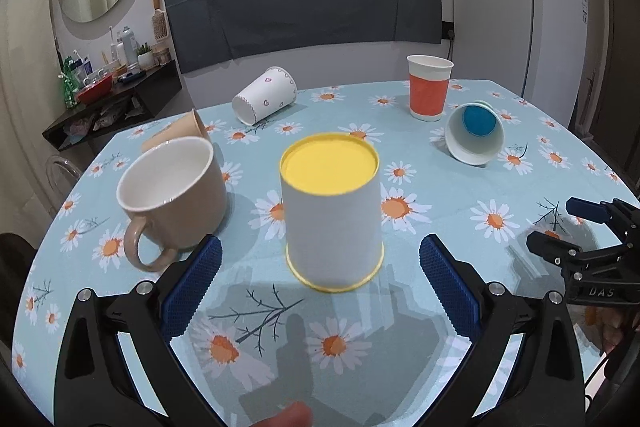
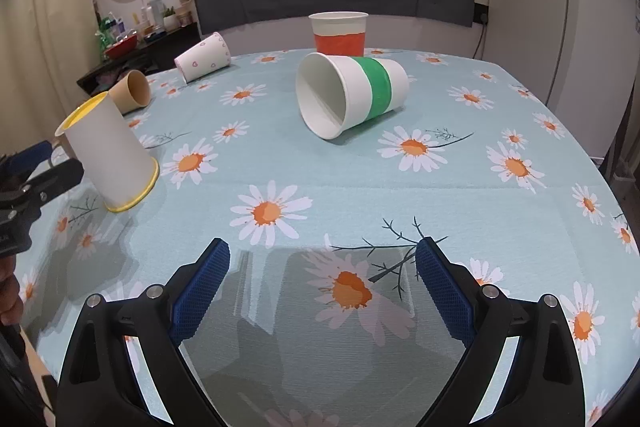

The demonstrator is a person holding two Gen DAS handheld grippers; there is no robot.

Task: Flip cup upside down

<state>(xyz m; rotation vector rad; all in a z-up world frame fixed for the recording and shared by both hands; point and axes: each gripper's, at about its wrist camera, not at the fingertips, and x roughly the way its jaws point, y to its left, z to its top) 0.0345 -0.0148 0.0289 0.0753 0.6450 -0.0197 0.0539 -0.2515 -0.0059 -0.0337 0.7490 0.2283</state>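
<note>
A white paper cup with a yellow base and rim [image 1: 334,219] stands upside down on the daisy tablecloth, mouth down. My left gripper [image 1: 320,267] is open, its blue pads either side of the cup's lower part and apart from it. The same cup shows at the left of the right wrist view [image 2: 110,155]. My right gripper [image 2: 322,275] is open and empty over bare cloth. It also shows at the right edge of the left wrist view [image 1: 560,227]. A white cup with a green band [image 2: 352,95] lies on its side ahead of the right gripper.
A beige mug [image 1: 172,195] stands upright left of the yellow cup. A brown paper cup [image 1: 180,131] and a heart-patterned cup [image 1: 266,95] lie on their sides behind it. An orange-banded cup [image 1: 428,87] stands upright at the back. The round table's edge [image 2: 600,163] curves at the right.
</note>
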